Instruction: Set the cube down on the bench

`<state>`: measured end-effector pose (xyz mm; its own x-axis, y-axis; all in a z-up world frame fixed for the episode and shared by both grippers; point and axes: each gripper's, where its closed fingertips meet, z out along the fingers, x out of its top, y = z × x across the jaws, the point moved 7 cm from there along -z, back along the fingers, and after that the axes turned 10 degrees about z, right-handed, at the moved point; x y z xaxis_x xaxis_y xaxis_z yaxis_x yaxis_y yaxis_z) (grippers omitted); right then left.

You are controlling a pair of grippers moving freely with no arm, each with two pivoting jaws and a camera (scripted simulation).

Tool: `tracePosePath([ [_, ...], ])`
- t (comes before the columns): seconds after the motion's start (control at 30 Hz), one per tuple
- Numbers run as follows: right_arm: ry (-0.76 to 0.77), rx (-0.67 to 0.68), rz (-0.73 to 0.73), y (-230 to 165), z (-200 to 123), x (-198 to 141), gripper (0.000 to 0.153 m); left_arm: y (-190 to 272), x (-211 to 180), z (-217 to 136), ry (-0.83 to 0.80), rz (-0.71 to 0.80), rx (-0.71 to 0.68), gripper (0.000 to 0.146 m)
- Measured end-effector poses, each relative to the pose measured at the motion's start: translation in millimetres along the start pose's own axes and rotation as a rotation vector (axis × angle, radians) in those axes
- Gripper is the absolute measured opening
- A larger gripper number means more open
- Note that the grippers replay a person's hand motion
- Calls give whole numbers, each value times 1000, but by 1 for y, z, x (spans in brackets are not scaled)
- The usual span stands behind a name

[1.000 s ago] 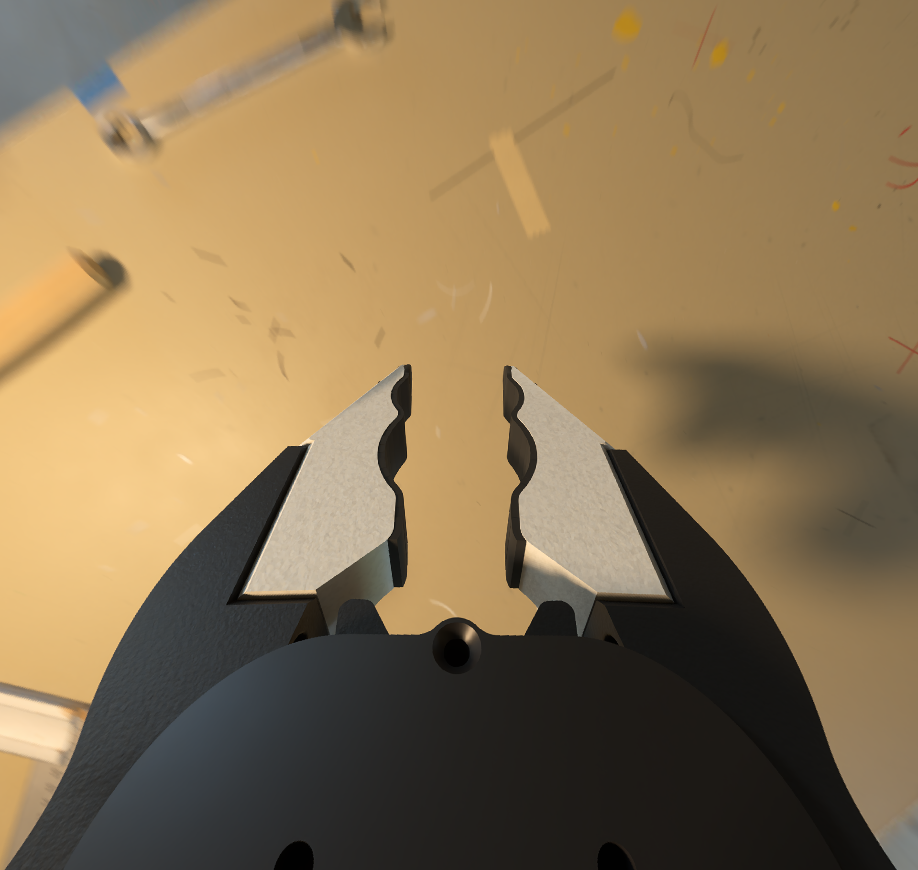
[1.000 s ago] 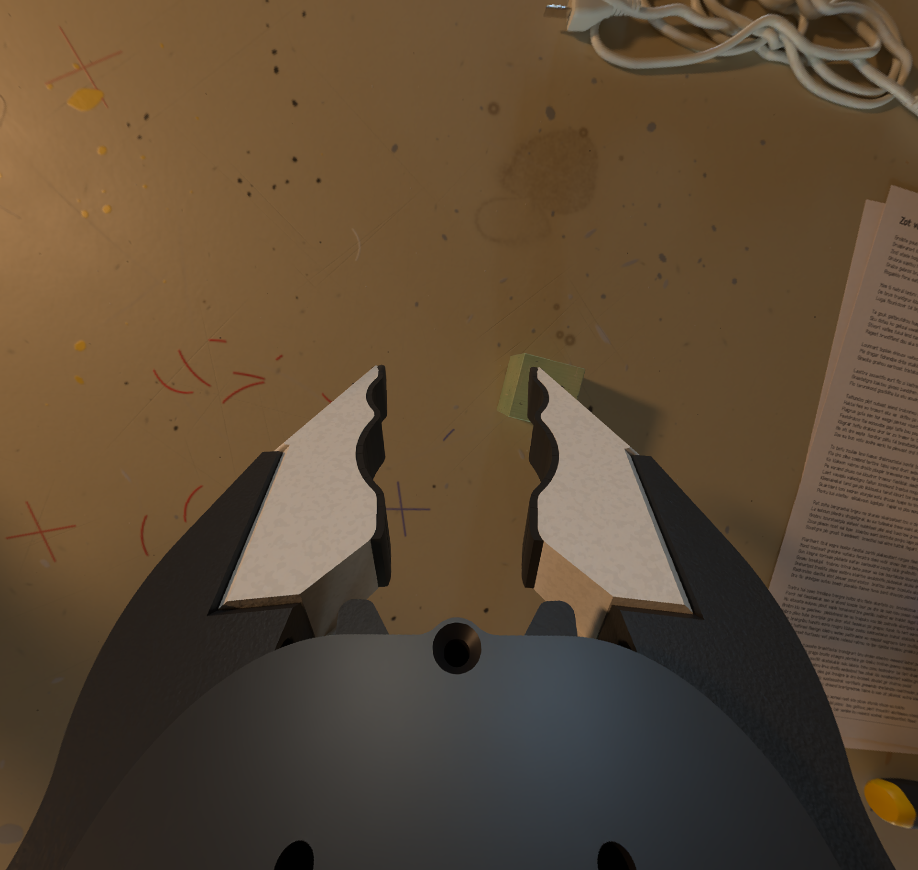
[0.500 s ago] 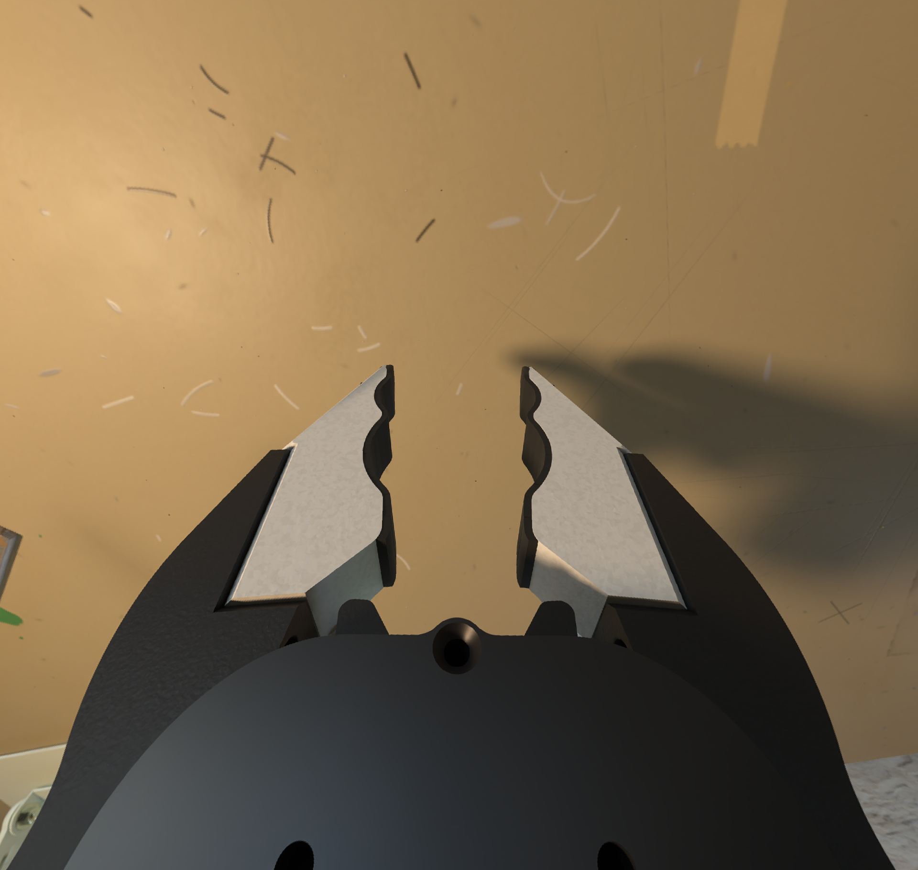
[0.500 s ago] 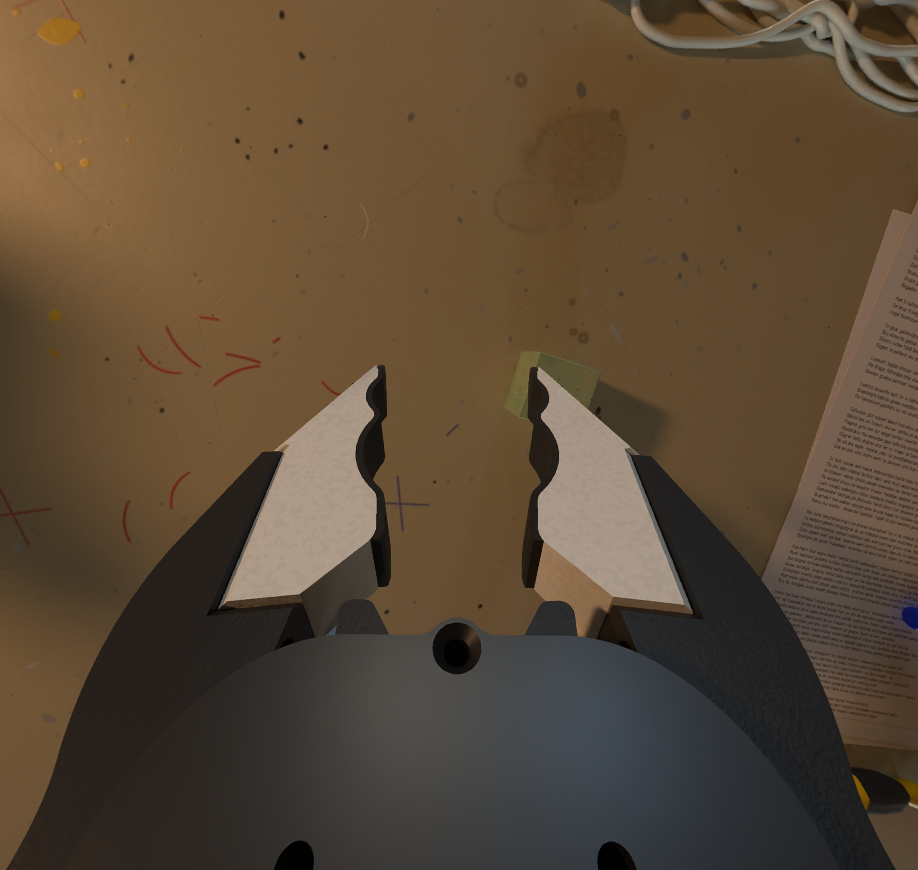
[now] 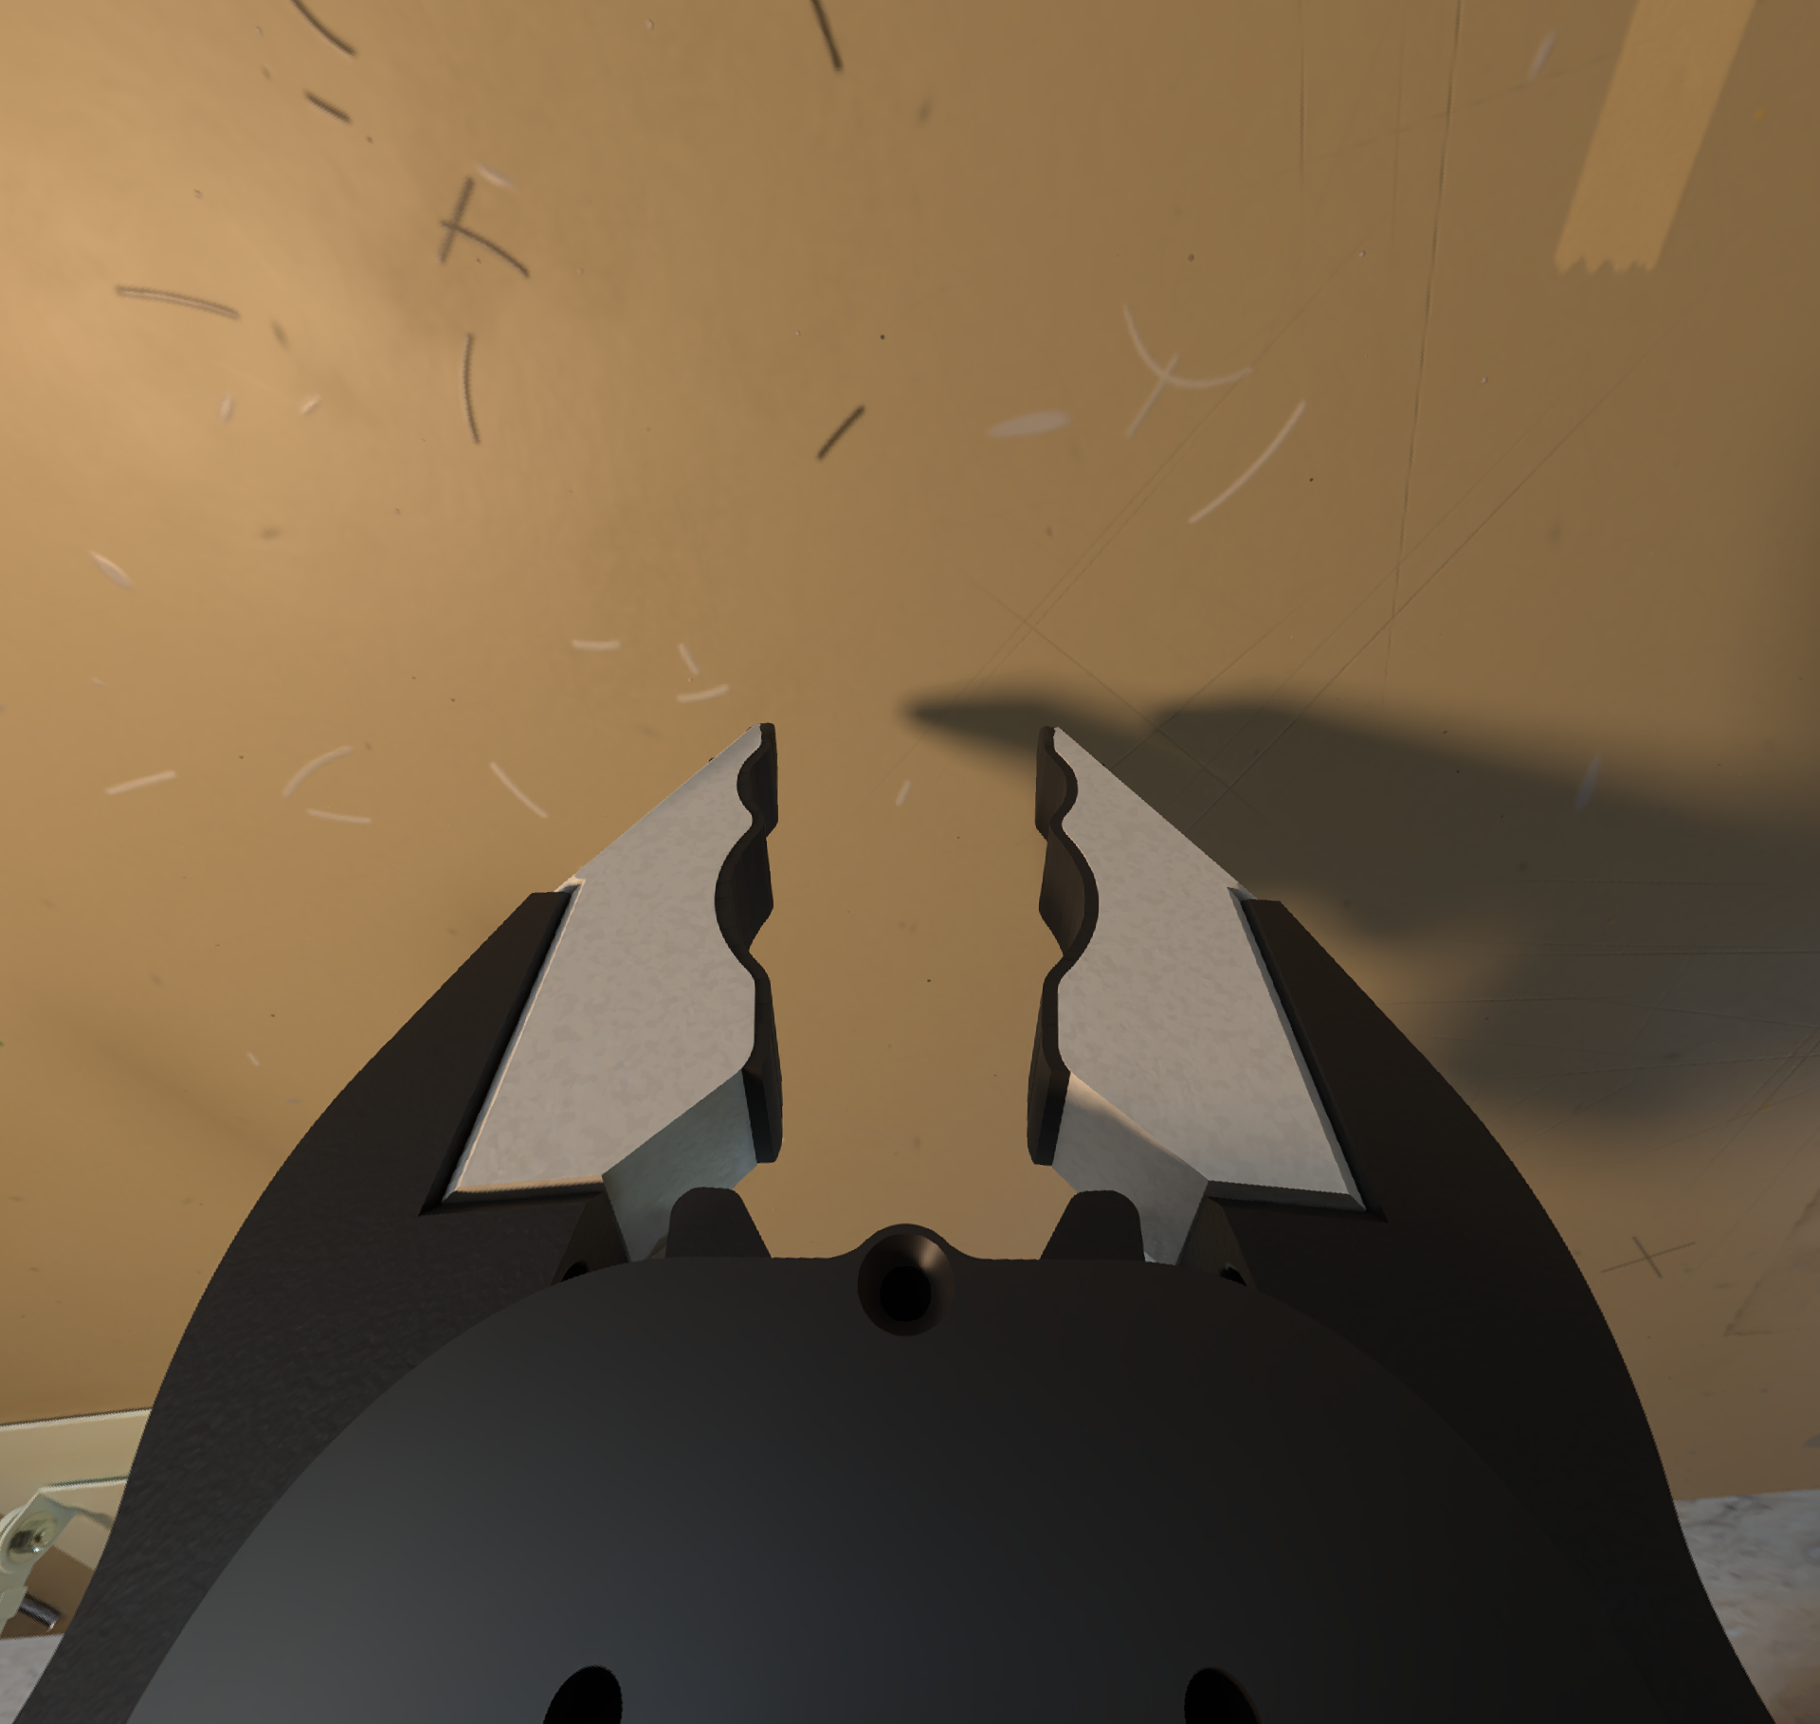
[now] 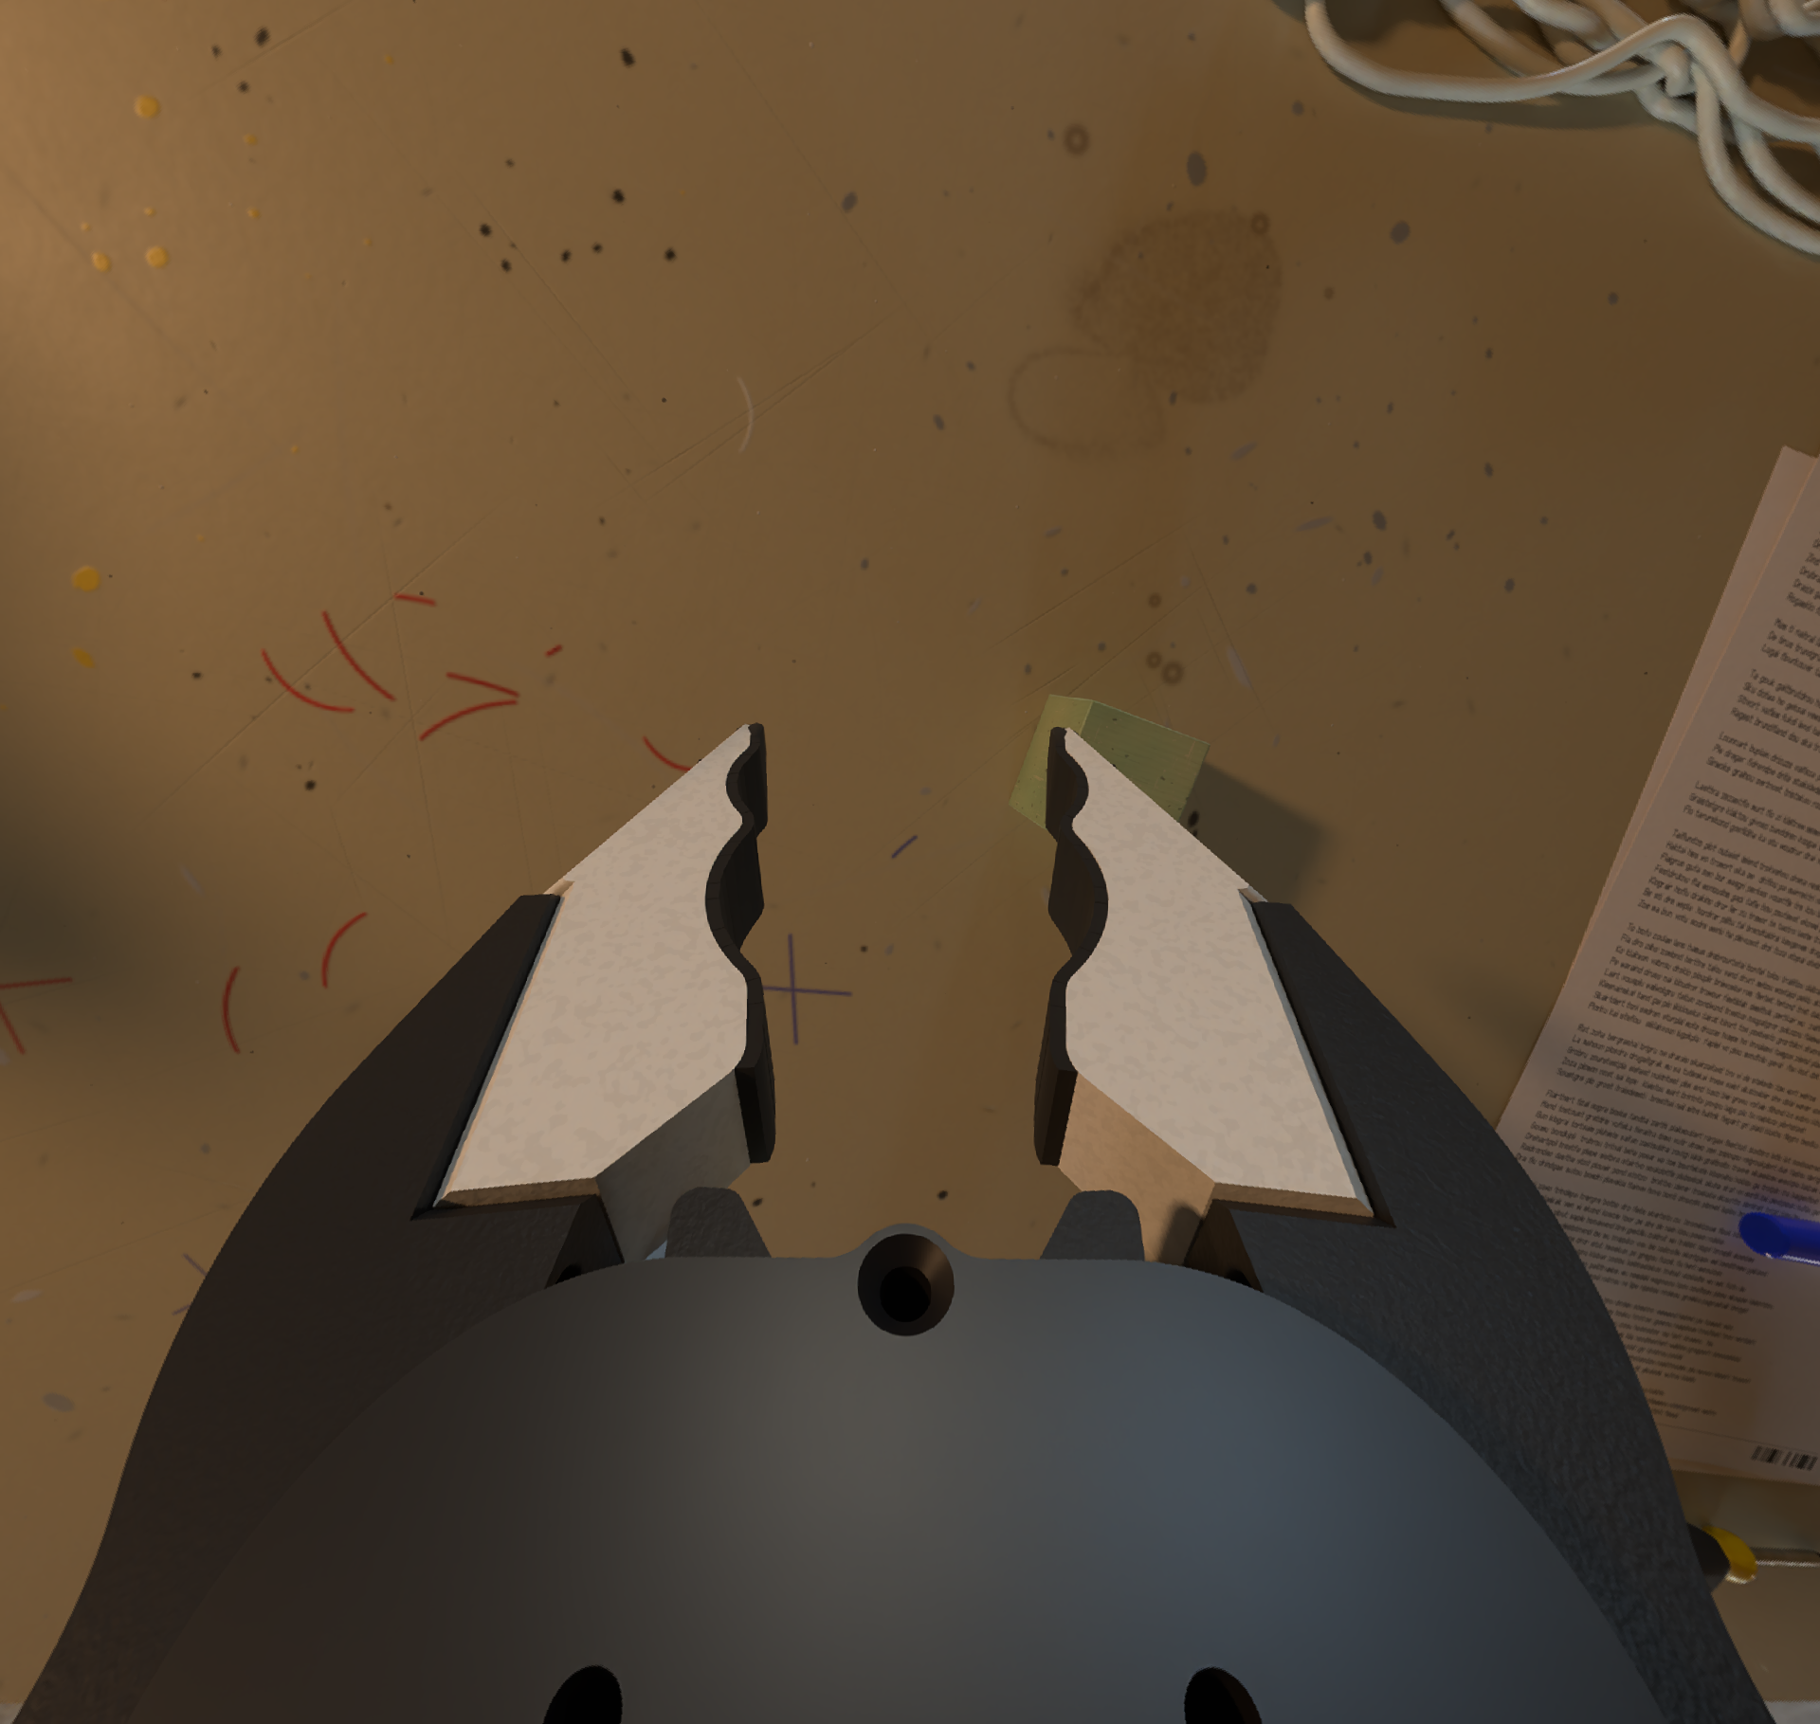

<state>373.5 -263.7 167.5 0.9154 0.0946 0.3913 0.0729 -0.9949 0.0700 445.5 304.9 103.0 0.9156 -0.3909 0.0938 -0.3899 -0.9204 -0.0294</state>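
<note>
You had the cube (image 6: 1133, 753) lying on the surface (image 6: 886, 397), a small olive-green block with its faces turned at a slant to your right wrist view. Its near lower part was hidden behind the tip of one finger of the right claw (image 6: 904, 731), whose gap held nothing. The cube threw a dark shadow to its right. The surface was tan, speckled and scuffed.

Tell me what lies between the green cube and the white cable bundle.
In the right wrist view, only bare bench with a dark stain and specks lies between the green cube and the cable bundle; no object.
</note>
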Motion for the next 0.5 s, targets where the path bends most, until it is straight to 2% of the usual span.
tracePosePath([
  [0.5, -19, 0, -29, -7, 5, 0, 57, 2, 1, 6, -42, 63, -5, 47],
])
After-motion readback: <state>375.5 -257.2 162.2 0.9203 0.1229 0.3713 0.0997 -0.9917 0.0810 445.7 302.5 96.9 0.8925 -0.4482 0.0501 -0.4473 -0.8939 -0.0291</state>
